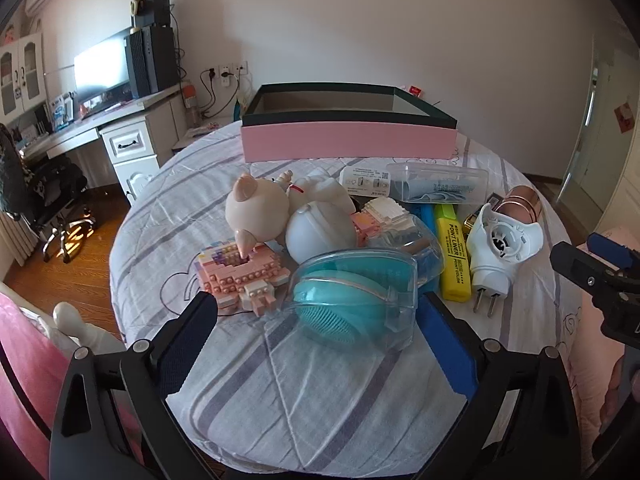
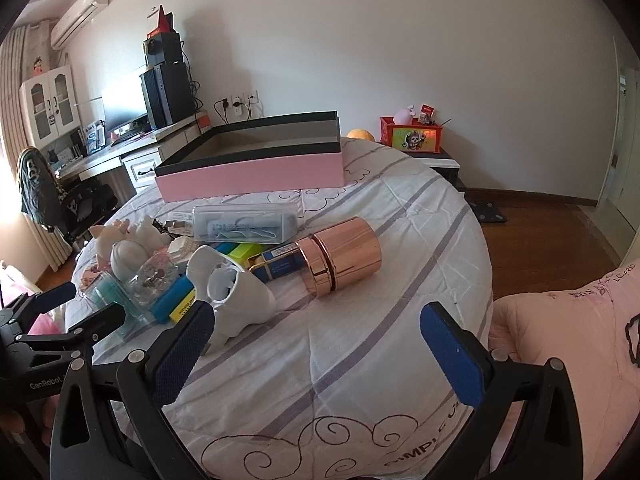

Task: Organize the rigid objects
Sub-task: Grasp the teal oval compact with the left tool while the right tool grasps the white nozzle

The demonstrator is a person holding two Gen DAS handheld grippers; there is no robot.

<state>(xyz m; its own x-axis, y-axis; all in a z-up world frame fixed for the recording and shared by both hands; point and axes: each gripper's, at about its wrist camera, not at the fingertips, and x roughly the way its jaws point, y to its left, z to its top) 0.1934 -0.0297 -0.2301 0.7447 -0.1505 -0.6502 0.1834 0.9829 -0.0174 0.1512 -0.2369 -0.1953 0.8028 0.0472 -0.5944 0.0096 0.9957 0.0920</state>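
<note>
Pile: rigid odds and ends heaped on the striped bedsheet (image 1: 320,380), just in front of the pink box (image 1: 348,142).
Pink box: open-topped, dark rim, grey inside; the part of its interior that shows holds nothing.
Teal brush (image 1: 340,308): round, sealed in a clear plastic case, nearest item of the pile.
Rose-gold canister (image 2: 344,256): lying on its side, right of the pile.
White plug-in device (image 1: 500,240): prongs pointing toward the camera, beside the yellow highlighter (image 1: 454,256).
Pig figurine (image 1: 256,210): tipped over onto the pink brick model (image 1: 240,272).
Clear case (image 2: 244,224): shut, blue-printed contents, nearest the box.
Left gripper (image 1: 318,308): jaws spread wide, empty, flanking the brush case.
Right gripper (image 2: 316,320): jaws wide apart, holding nothing, left finger beside the plug-in device.
</note>
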